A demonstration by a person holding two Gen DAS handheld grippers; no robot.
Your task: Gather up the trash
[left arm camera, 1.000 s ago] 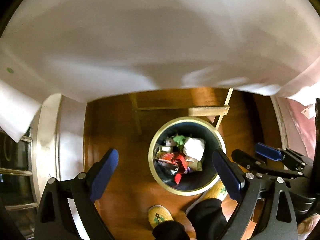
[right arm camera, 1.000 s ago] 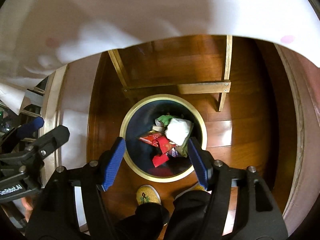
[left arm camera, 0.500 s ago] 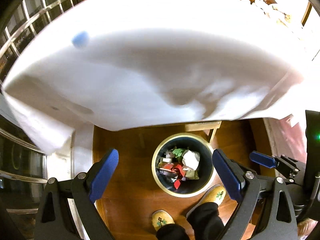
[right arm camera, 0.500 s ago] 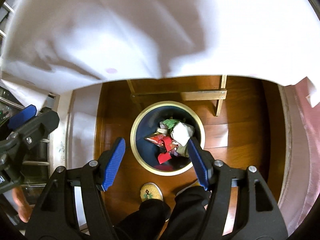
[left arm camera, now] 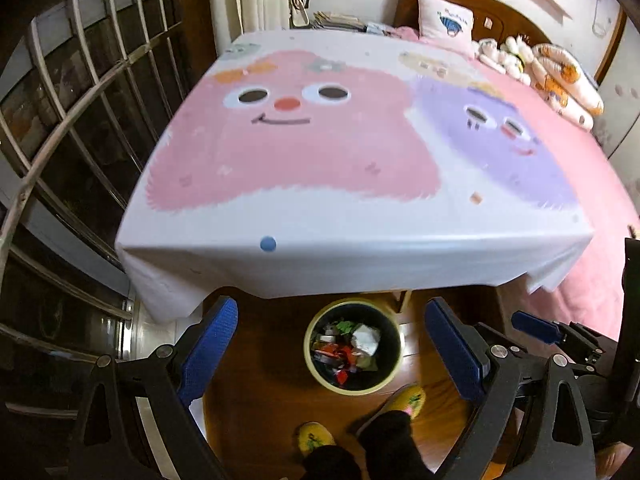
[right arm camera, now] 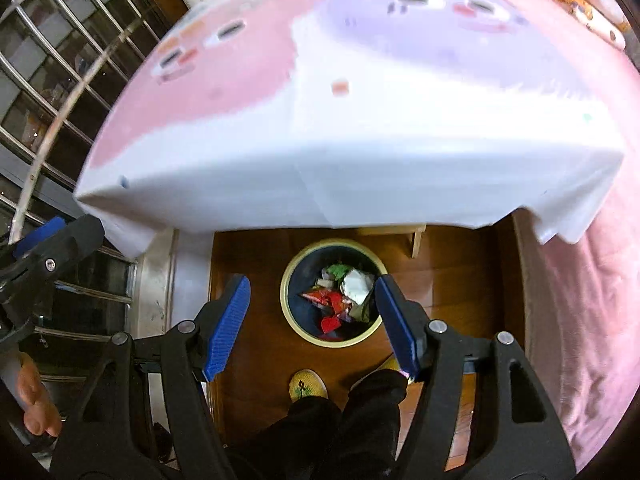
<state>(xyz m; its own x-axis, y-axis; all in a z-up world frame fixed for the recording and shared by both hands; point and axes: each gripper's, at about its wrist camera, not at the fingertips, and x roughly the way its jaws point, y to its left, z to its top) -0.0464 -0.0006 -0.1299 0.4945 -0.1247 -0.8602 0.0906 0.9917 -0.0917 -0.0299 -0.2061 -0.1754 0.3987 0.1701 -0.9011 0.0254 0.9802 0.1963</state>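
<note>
Both cameras have lifted up since a second ago, so the top of the table [left arm camera: 360, 216] now shows, and the bin looks smaller and lower in the frame. The table fills the upper middle of both views, under a white cloth [right arm camera: 360, 152] with a pink face and a purple face. A pink bed [left arm camera: 600, 288] sits at the right edge. The round bin [left arm camera: 354, 386] stands on the wood floor [left arm camera: 260, 392] at the lower middle, just below the cloth's edge. Trash [right arm camera: 340, 296] lies inside it: red, green and white scraps. The left claw [left arm camera: 332, 356] is spread wide and holds nothing. The right claw [right arm camera: 312, 320] is spread wide and empty too. Yellow slippers [left arm camera: 316, 438] show near the bottom.
</note>
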